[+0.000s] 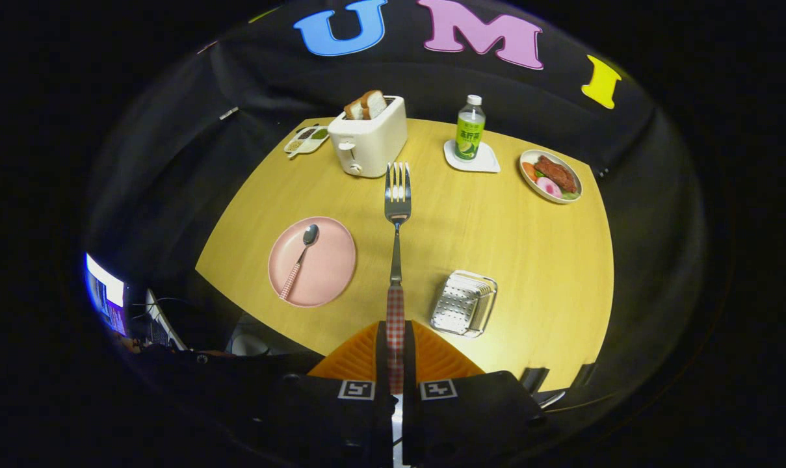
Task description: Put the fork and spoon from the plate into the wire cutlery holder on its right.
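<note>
My gripper [396, 341] is shut on the red-checked handle of a metal fork [397, 195], which sticks straight out ahead of the fingers, high above the table with its tines pointing toward the toaster. Below and to the left lies a pink plate [331, 273] with a spoon [300, 259] resting on it, bowl toward the far side and checked handle toward me. The wire cutlery holder [464, 303] stands to the right of the plate, just ahead and right of my fingers, with nothing visible inside.
On the round yellow table [529, 260] stand a white toaster [368, 136] with bread slices, a small divided dish [306, 140] left of it, a green bottle [470, 128] on a white coaster, and a plate of food [551, 176] at the far right.
</note>
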Demonstrator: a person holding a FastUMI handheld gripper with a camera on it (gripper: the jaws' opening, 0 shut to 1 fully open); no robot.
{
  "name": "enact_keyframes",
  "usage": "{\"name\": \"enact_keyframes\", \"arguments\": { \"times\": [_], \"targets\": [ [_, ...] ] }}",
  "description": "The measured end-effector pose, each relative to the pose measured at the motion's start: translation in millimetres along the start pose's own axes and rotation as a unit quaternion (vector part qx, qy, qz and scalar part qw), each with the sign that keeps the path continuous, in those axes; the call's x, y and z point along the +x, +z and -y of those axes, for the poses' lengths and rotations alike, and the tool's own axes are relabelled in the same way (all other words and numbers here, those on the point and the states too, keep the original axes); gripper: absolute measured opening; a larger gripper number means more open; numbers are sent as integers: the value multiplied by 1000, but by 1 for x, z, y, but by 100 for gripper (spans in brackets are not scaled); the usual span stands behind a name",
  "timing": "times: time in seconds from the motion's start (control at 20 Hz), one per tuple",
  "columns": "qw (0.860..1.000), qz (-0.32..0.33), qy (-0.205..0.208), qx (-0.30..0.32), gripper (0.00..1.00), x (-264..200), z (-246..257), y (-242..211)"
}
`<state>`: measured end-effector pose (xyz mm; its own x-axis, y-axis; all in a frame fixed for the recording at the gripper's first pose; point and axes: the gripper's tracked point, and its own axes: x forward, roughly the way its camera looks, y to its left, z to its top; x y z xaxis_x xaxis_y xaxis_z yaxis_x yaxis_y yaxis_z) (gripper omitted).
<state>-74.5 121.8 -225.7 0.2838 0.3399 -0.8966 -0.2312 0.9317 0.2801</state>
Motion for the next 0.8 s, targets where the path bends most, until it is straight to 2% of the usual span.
{"name": "enact_keyframes", "arguments": {
  "times": [0.15, 0.3, 0.5, 0.8],
  "targets": [
    [998, -57, -24, -15, 11, -6, 36, -26],
    [992, -123, -28, -31, 11, -5, 55, -52],
    [971, -232, -6, -54, 11, 7, 62, -87],
    [938, -340, -20, -61, 11, 37, 76, -107]
  ]
}}
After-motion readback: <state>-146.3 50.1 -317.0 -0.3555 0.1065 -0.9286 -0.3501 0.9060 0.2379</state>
